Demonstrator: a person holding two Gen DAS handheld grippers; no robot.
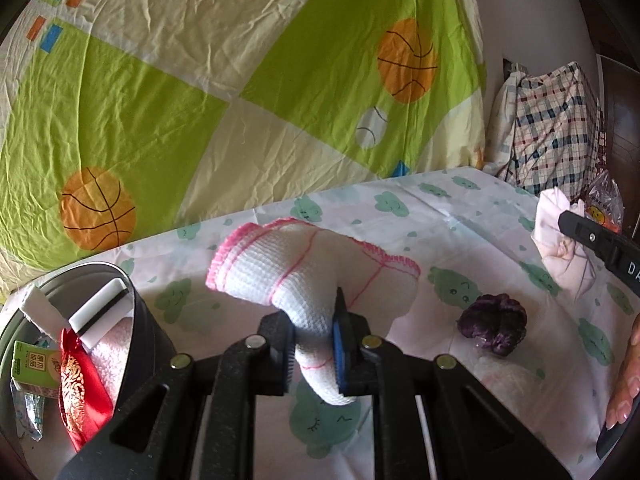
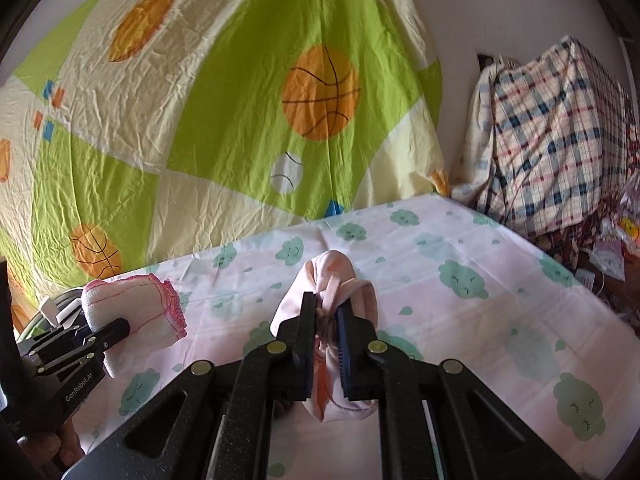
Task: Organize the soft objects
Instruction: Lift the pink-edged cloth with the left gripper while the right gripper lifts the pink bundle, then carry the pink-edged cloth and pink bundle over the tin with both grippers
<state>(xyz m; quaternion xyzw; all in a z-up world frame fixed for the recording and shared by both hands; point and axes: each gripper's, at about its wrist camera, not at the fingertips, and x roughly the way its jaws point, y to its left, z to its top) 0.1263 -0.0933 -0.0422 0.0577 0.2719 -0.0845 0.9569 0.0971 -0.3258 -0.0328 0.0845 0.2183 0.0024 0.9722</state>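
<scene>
Left tool point(image 1: 314, 350) clenched on white waffle cloth point(image 1: 316, 280) w/ pink stitched edge; cloth is bunched, pinched btw the pads, held above the desk point(image 1: 460, 240), upper part flopping fwd over the fingers. Same cloth seen from right wrist cam at far left, hanging from the left tool.

Right tool point(image 2: 325, 340) clenched on pale pink fabric item point(image 2: 332, 276), a strap or fold caught btw the pads, bulk bulging ahead of the tips and a bit hanging below. Lifted off or resting on desk: can't tell.

Desk covered by pink sheet w/ green cloud print. Purple crumpled soft item point(image 1: 494, 326) lies on the sheet, right of the left tool, apart from both cloths. Dark round bin point(image 1: 120, 320) at left edge, just beside the white cloth; inside: red embroidered pouch point(image 1: 78, 392), pink towel, green carton.

Backdrop: basketball-print sheet point(image 1: 200, 80), plaid bundle point(image 1: 552, 128) at right.
</scene>
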